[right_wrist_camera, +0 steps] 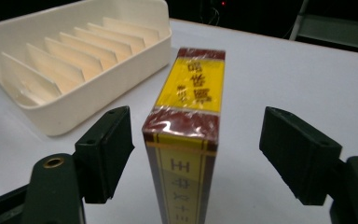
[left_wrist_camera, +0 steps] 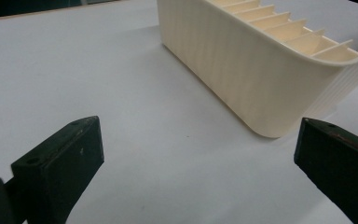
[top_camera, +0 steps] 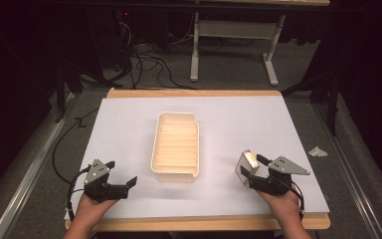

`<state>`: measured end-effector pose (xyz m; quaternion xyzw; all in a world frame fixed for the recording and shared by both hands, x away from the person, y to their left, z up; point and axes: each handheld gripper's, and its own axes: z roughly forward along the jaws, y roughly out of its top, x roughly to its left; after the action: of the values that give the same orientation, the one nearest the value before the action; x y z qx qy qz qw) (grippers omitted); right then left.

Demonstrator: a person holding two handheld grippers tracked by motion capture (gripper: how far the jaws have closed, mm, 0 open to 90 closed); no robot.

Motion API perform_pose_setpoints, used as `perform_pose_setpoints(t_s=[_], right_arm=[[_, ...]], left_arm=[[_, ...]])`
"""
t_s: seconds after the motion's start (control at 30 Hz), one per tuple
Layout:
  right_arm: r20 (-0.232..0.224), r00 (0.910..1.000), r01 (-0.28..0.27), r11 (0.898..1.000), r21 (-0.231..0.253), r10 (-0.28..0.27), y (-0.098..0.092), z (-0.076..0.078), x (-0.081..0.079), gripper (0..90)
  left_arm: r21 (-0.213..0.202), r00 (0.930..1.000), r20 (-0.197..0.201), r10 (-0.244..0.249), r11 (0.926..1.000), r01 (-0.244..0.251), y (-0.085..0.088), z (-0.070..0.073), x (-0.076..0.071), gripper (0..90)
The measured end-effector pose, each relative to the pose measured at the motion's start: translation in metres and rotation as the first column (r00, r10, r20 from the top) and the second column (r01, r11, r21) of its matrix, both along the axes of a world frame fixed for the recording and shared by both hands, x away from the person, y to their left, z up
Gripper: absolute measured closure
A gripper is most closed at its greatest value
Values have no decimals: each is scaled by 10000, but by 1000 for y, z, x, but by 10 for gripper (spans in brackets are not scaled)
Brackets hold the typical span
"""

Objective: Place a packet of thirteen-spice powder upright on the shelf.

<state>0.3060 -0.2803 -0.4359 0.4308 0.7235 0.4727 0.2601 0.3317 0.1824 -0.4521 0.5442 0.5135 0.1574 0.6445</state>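
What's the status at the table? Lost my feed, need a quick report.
Right gripper open, fingers astride the upright box, not touching. Left gripper open, empty. Slotted tray nearby. Nothing in the way.

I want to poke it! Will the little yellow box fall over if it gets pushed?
Probably. The box stands on a narrow edge, so a sideways nudge could tip it. Its shiny wrap looks slippery, so it might slide first. It looks stiff and likely light.

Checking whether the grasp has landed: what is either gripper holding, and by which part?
Nothing yet. The small box stands between the right gripper jaws, untouched; the left gripper is open.
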Motion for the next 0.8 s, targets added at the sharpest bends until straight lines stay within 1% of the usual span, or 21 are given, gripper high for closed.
perform_pose_setpoints(t_s=[0.07,0.13,0.2,0.23,0.3,0.43,0.53,0.57,0.6,0.63,0.77,0.8], right_arm=[[-84,10000,-44,9998,-168,43,1,-2,1,291],[-205,9998,-53,9999,-97,51,1,-3,1,310],[-198,9998,-70,9998,-199,66,2,-4,1,339],[-198,9998,-70,9998,-199,66,2,-4,1,339],[-197,9998,32,9998,-188,-35,1,-4,1,355],[28,10000,85,9999,-121,-84,0,-2,-1,424],[43,9999,151,9999,-4,-151,-2,-1,-1,463],[74,9999,150,9999,56,-150,-3,-1,-2,480],[104,9999,55,9999,136,-57,-4,0,-2,515],[104,9999,55,9999,136,-57,-4,0,-2,515],[182,9998,12,9997,237,-16,-5,2,-3,592],[224,9997,16,9998,210,-20,-5,3,-4,609]], left_arm=[[10,10000,-27,14,10000,-13,0,-1,0,22],[95,10000,-6,-41,9999,41,0,-1,-1,22],[22,10000,-2,-33,10000,33,0,0,0,23],[22,10000,-2,-33,10000,33,0,0,0,23],[105,10000,-32,-60,9999,60,0,-2,-1,23],[-36,10000,-6,-10,10000,10,0,0,0,23],[91,10000,-21,-61,9999,61,-1,-1,-1,23],[84,10000,-1,-74,9999,74,-1,-1,-1,23],[46,10000,17,-54,10000,54,-1,0,-1,23],[30,10000,5,-36,10000,36,-1,0,-1,23],[84,9999,-60,-96,9999,97,-2,-2,-1,24],[42,9999,-47,-110,9999,110,-2,-1,-1,24]])
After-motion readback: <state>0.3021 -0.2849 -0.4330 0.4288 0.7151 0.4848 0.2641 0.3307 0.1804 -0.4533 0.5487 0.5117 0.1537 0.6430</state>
